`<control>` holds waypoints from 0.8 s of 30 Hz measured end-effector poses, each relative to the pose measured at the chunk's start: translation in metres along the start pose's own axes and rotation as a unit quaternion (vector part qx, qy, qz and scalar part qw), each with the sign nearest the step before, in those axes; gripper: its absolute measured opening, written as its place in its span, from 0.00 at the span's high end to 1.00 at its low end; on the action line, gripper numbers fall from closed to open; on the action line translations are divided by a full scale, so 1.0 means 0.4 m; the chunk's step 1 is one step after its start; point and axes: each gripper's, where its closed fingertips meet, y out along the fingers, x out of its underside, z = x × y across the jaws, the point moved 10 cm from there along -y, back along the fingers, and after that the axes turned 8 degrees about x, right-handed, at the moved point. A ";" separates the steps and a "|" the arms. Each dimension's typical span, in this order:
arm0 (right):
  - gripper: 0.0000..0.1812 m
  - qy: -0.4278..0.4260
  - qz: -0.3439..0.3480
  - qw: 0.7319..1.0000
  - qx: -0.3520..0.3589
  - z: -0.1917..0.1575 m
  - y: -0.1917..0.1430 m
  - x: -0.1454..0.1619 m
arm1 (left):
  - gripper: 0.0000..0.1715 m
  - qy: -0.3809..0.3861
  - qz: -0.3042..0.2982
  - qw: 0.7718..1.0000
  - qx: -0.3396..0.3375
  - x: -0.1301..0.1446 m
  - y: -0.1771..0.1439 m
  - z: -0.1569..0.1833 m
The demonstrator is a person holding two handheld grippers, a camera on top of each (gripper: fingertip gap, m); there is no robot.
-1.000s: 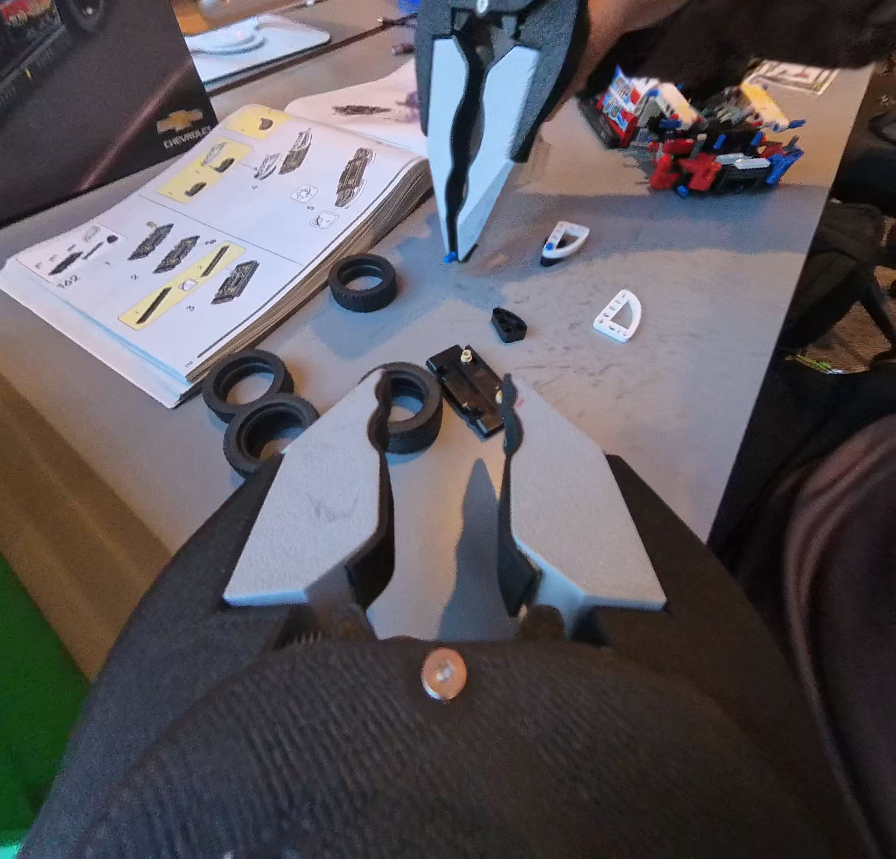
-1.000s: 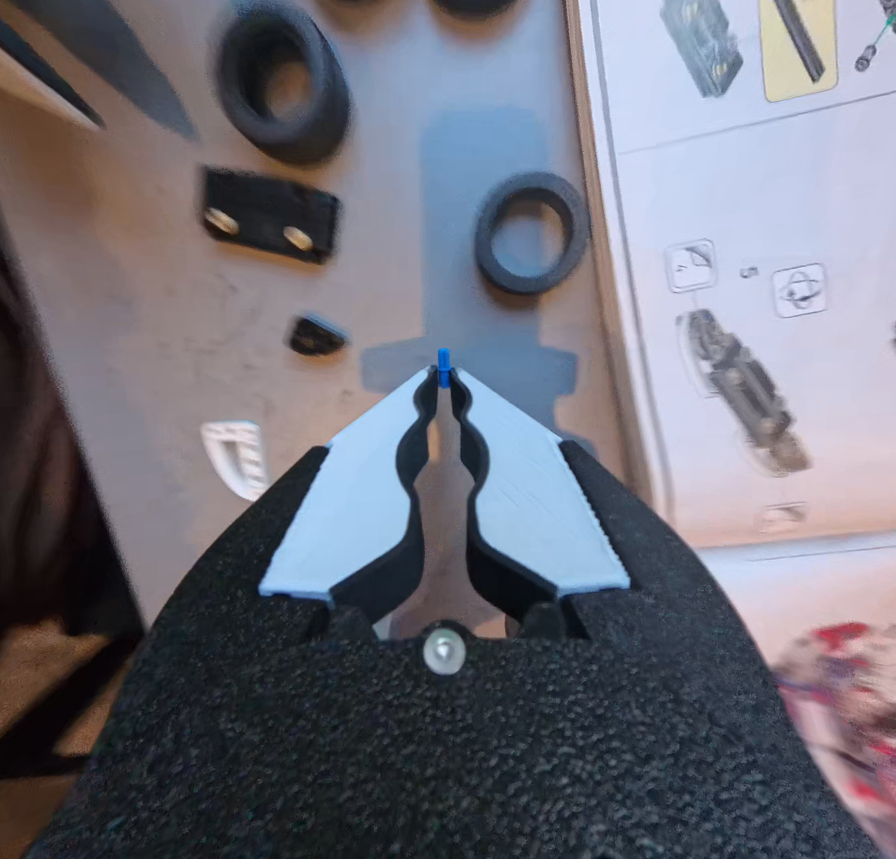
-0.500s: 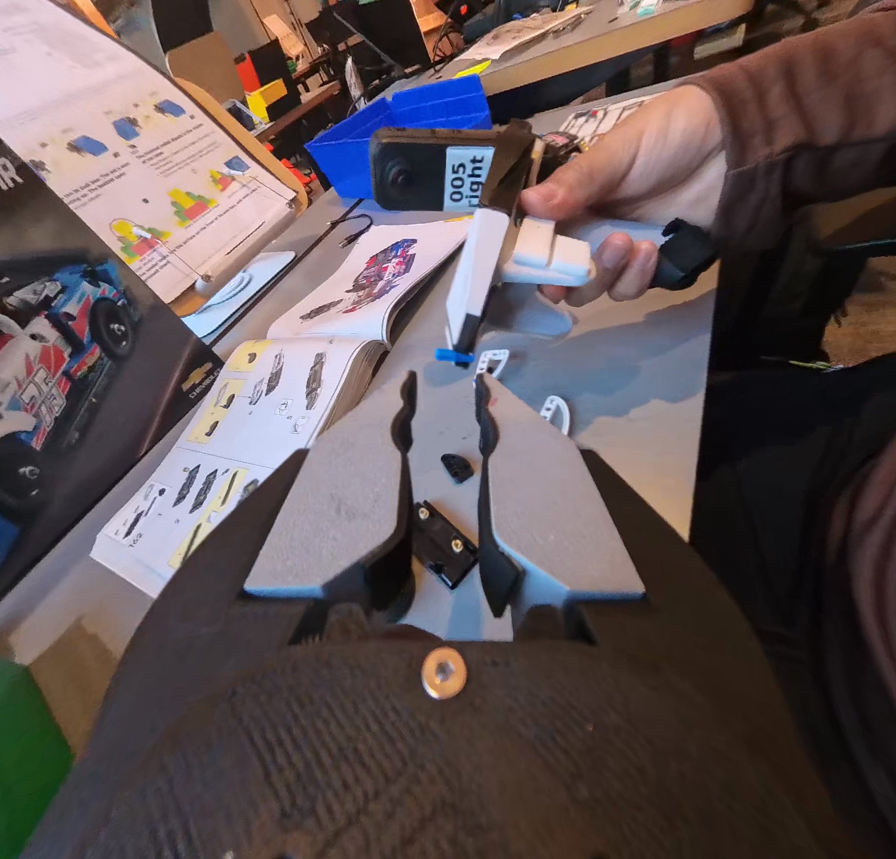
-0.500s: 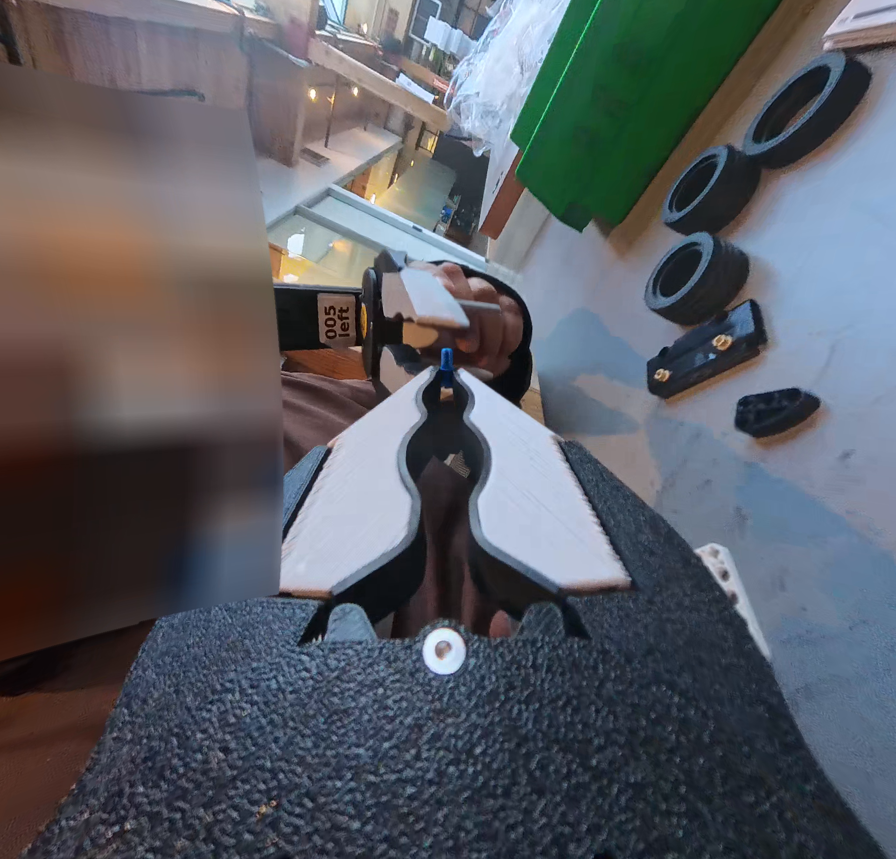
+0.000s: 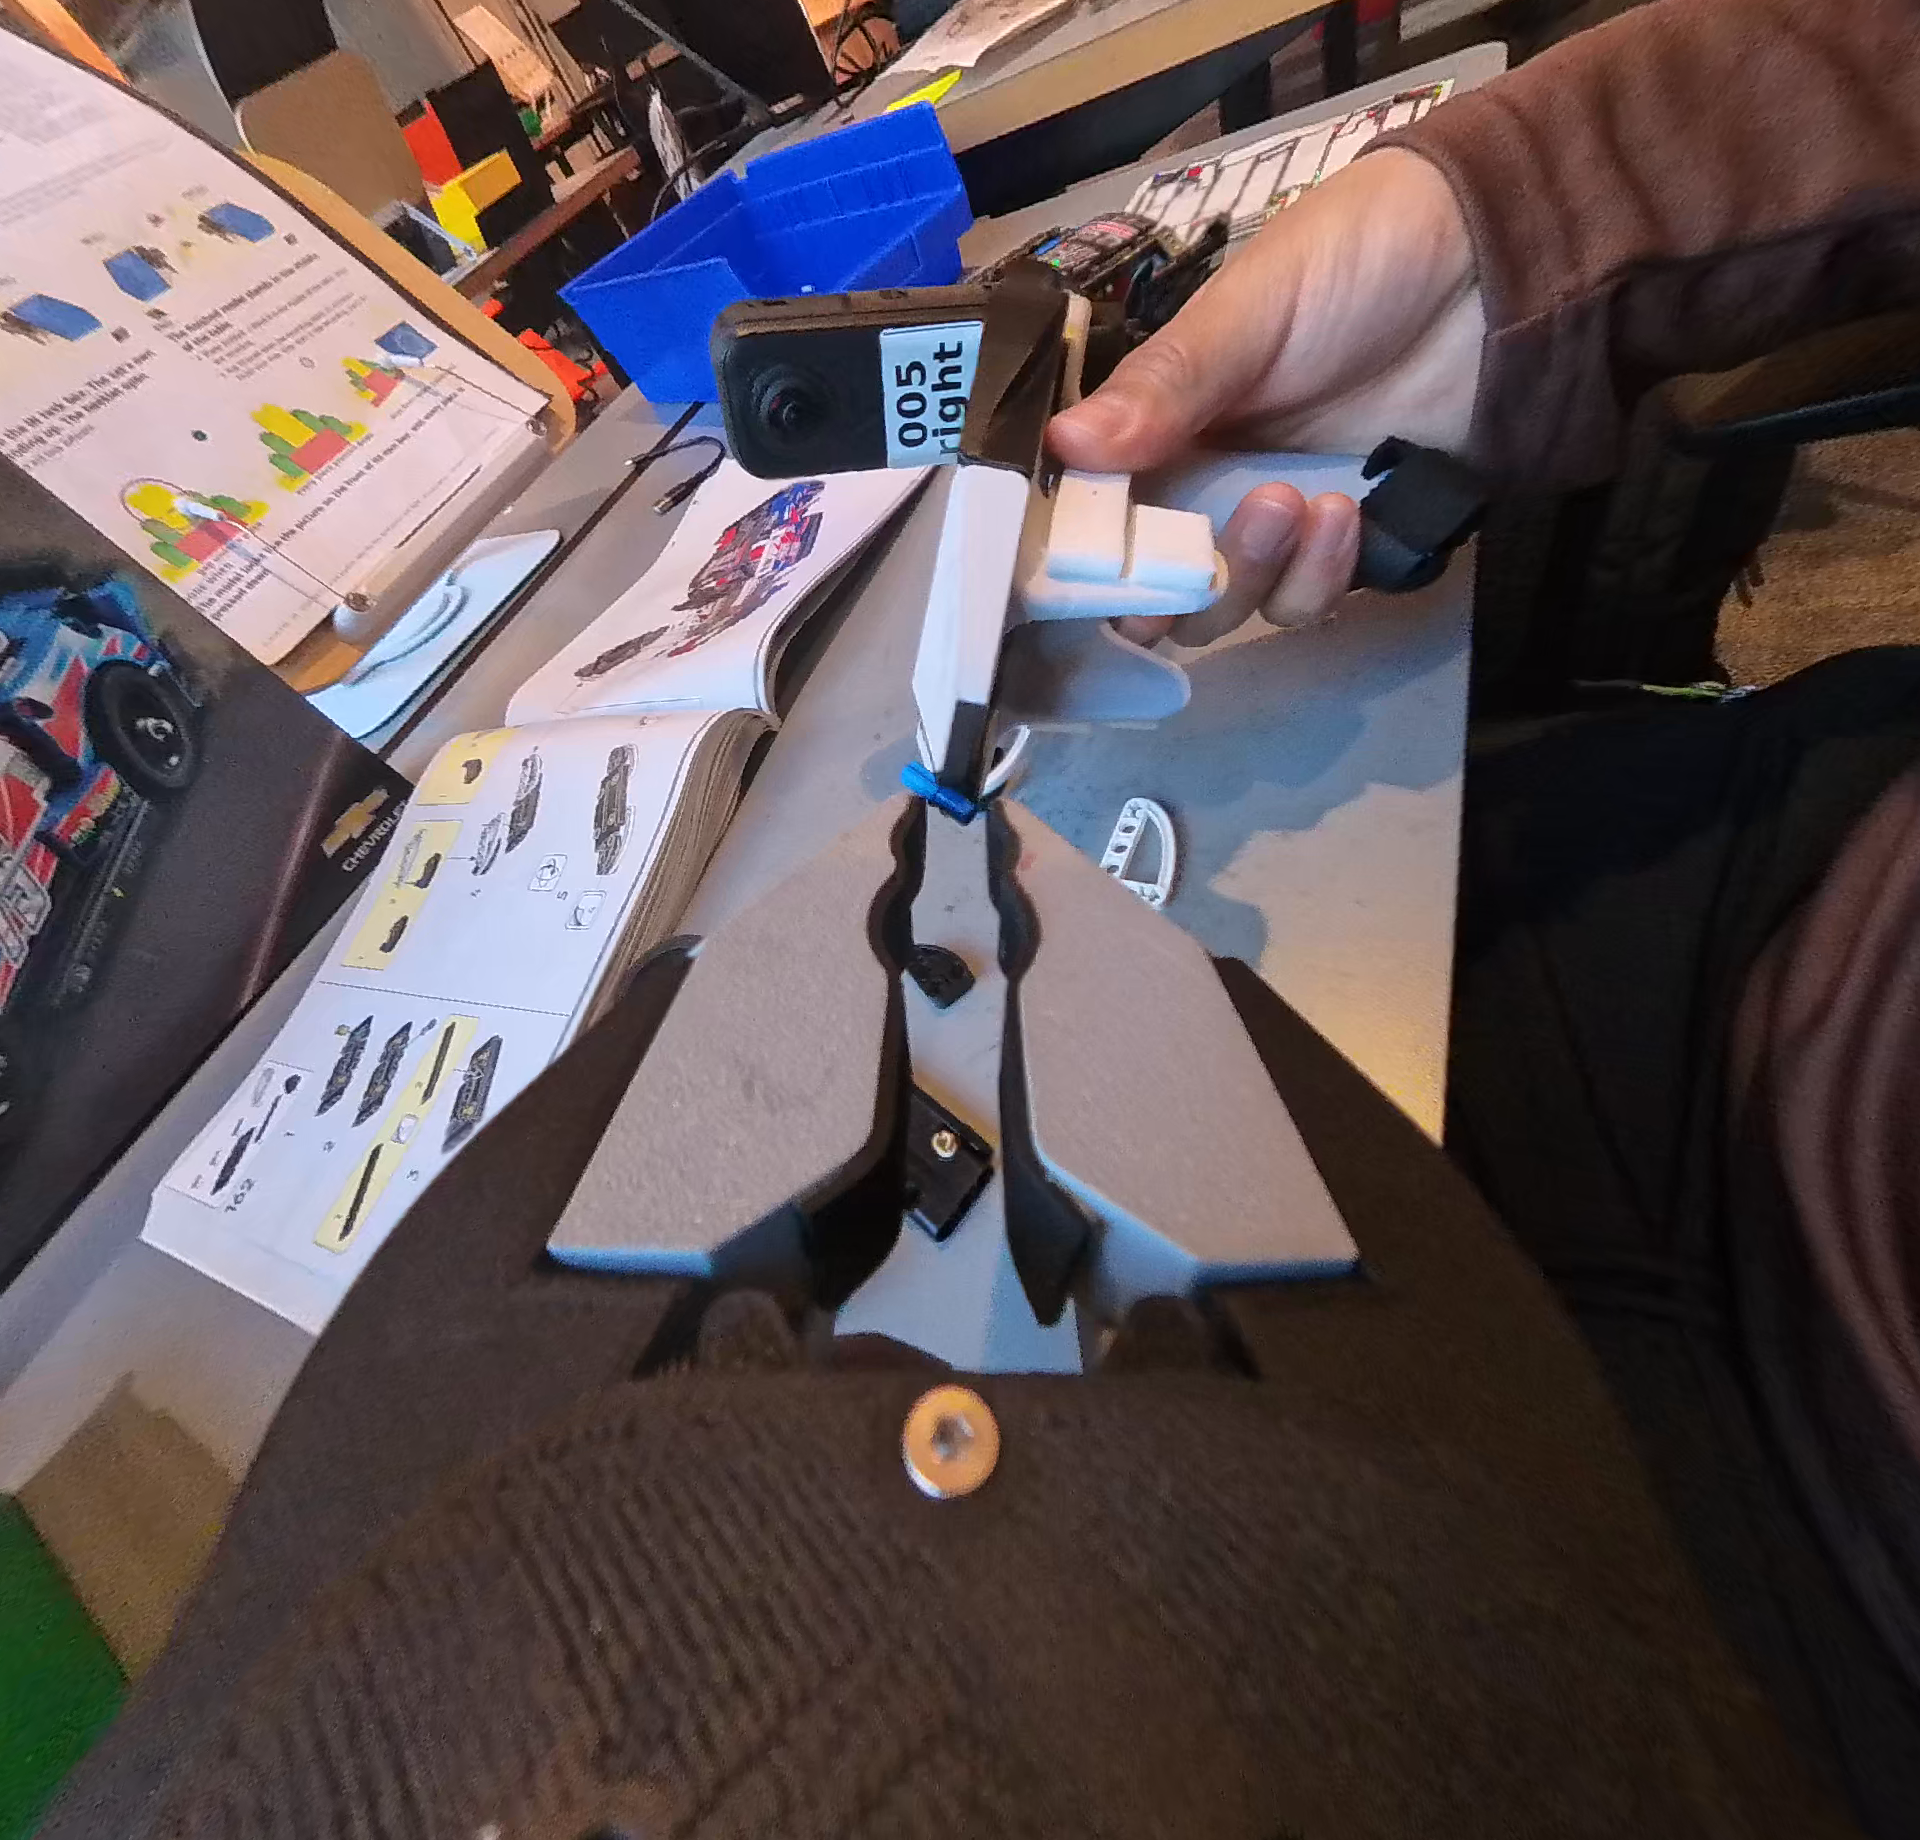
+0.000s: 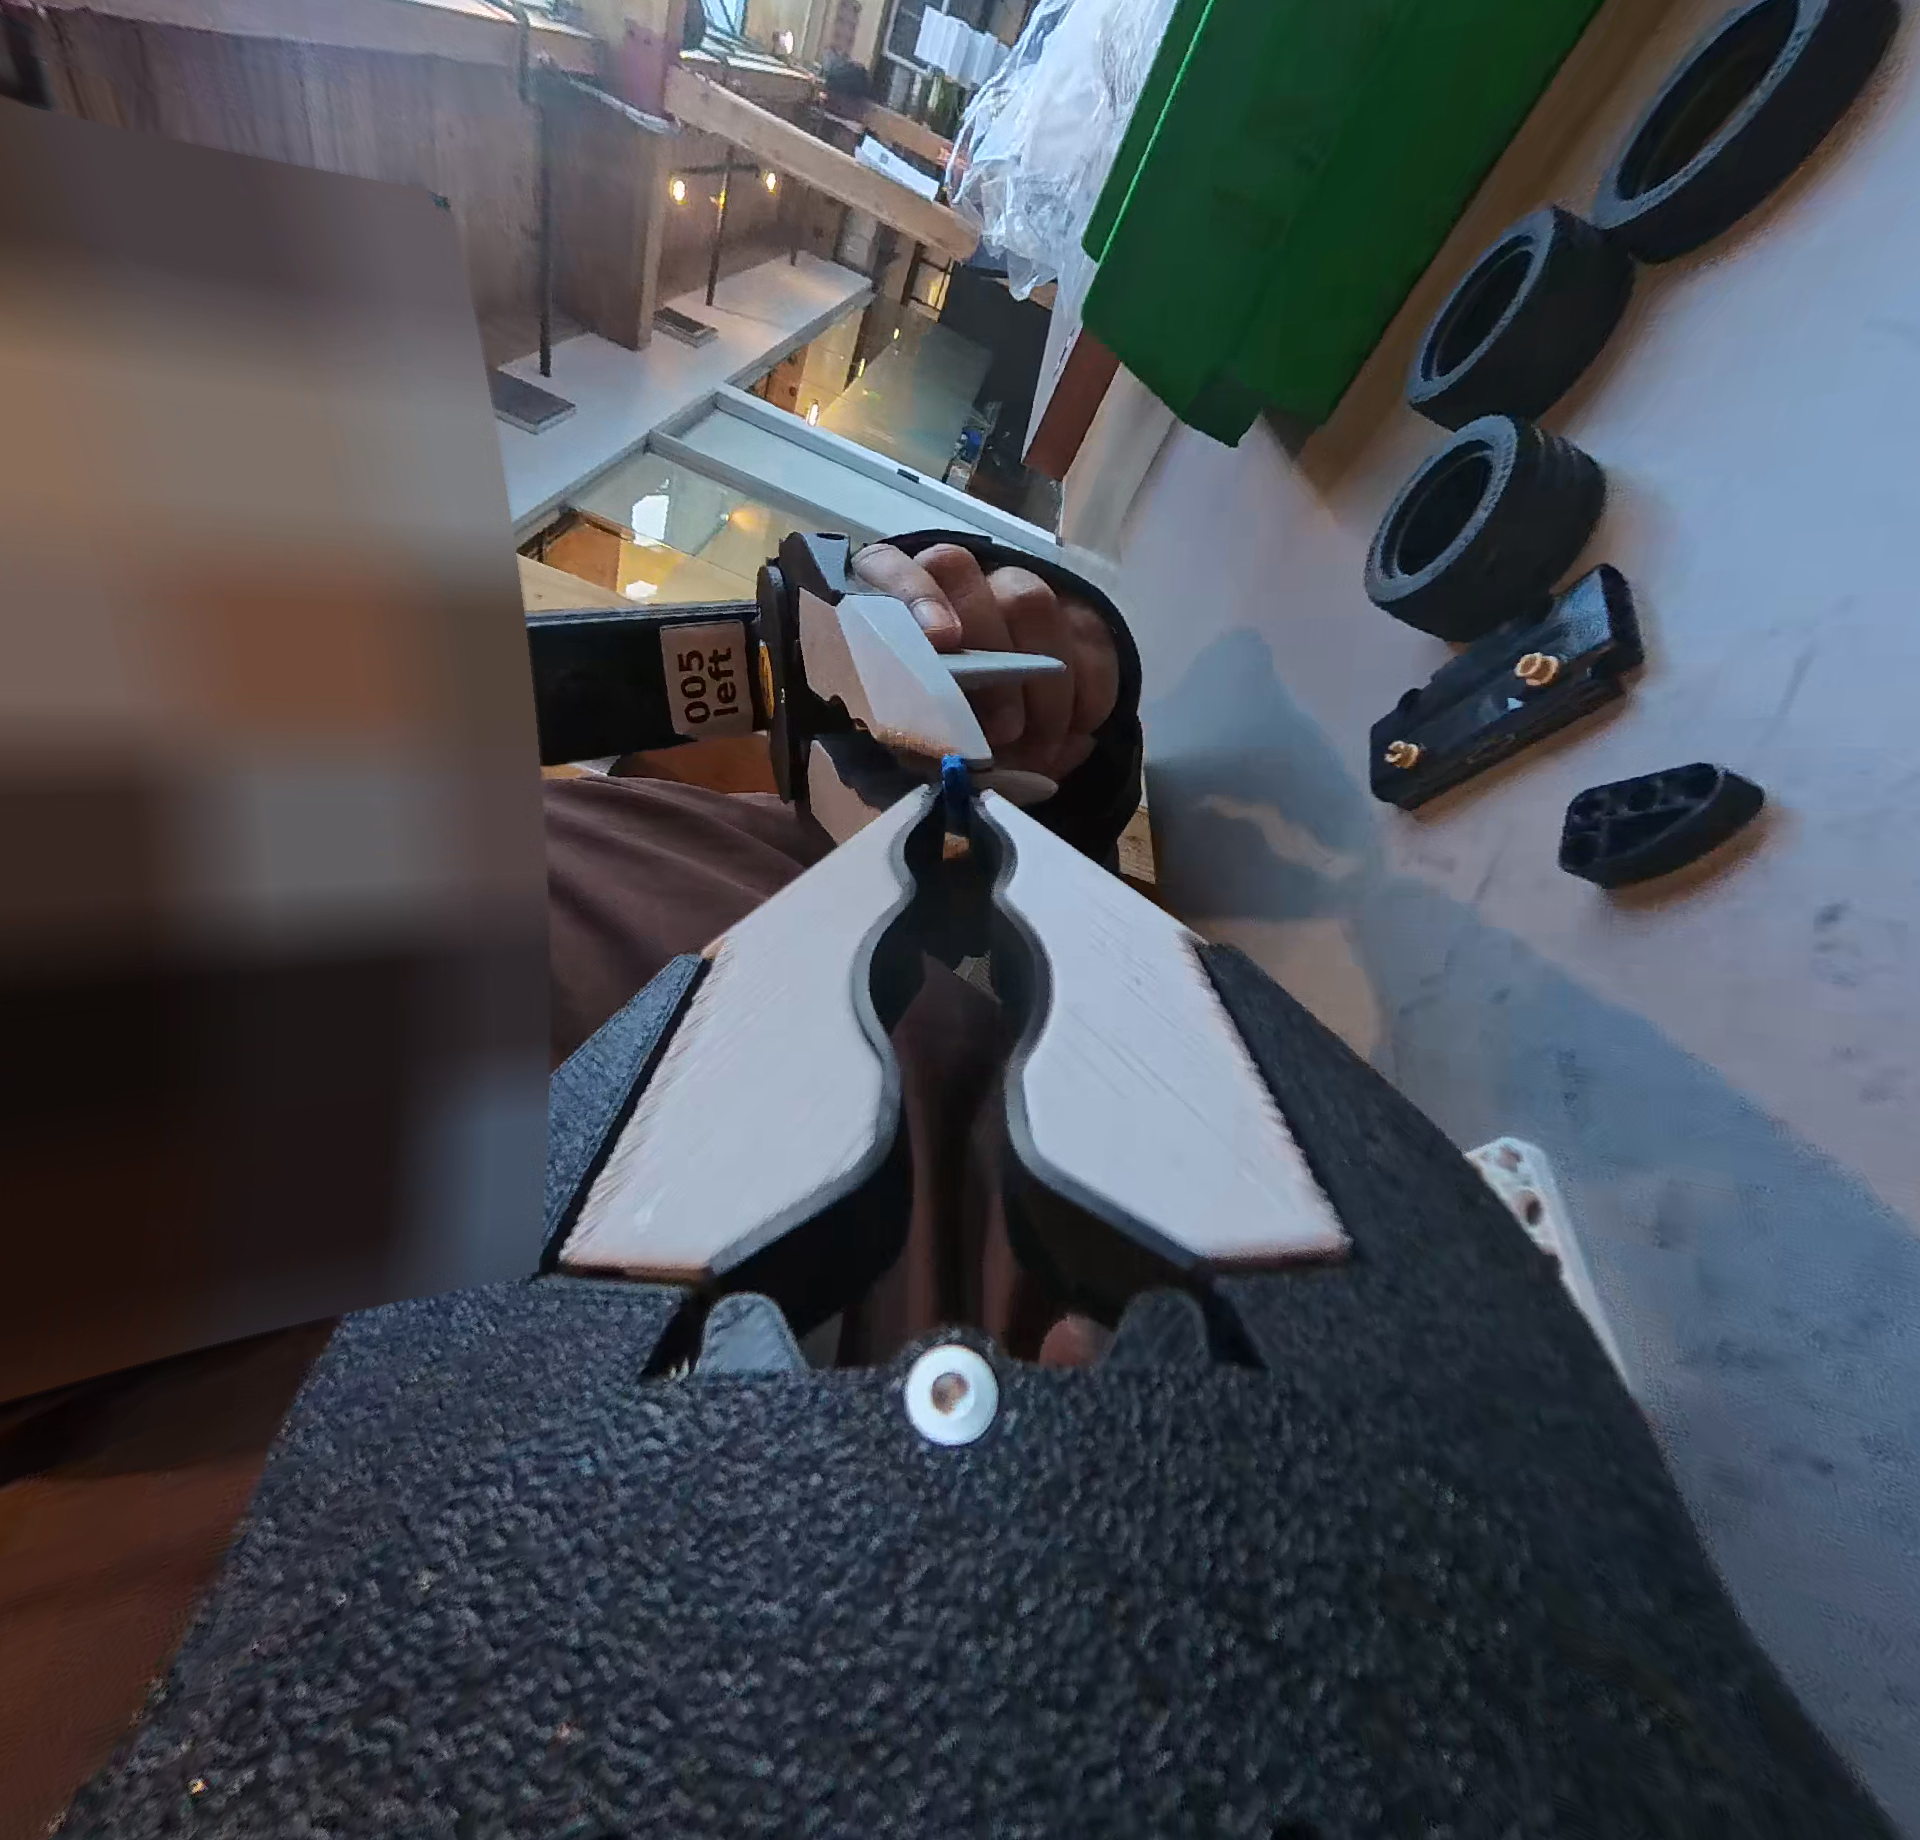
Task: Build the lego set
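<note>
**Blue pin carried off the table and presented to the left gripper**

Change: a second before, the right gripper (image 5: 951, 788) stood point-down on the grey tabletop (image 5: 1340, 855), pinching the small blue plastic connector pin (image 5: 938, 791). By this moment it had lifted clear and swung round to face the left gripper (image 5: 956, 834). The pin stayed clamped at the right tips, lying crosswise. The left gripper had risen too; its fingers stood apart with nothing between them, the gap narrower than a second earlier, tips just below the pin. In the right wrist view the pin (image 6: 952, 780) sat just against the left tool's nearer fingertip (image 6: 961, 741); contact could not be confirmed.

Meaning, as judged: looks like a handover or regrip in mid-air, so the pin can be re-oriented before it goes into a part. No seating done yet.

Room and edges:
- Both tools worked above the table's near right corner; the edge dropped away close on the right, by the person's lap. A slipped pin could fall off there.
- Below the left fingers: small black curved panel piece (image 5: 940, 975) and black beam with tan pegs (image 5: 940, 1167), both well under the tools.
- Left: open instruction booklet (image 5: 499, 917), near but apart.
- White curved panel (image 5: 1141, 845) lay just right of the tips.
- Three black rubber tyres (image 6: 1486, 538) farther off, out of the way.
- Space above the table was free.
</note>
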 end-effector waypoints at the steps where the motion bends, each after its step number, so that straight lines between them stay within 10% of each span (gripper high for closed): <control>1: 0.98 0.001 -0.001 1.000 0.001 0.004 0.001 -0.002 | 0.95 -0.003 0.000 1.000 0.000 0.003 0.002 -0.003; 24: 0.98 -0.089 0.011 0.989 0.120 0.009 -0.006 0.010 | 0.96 0.032 -0.047 0.998 -0.005 0.036 0.040 0.008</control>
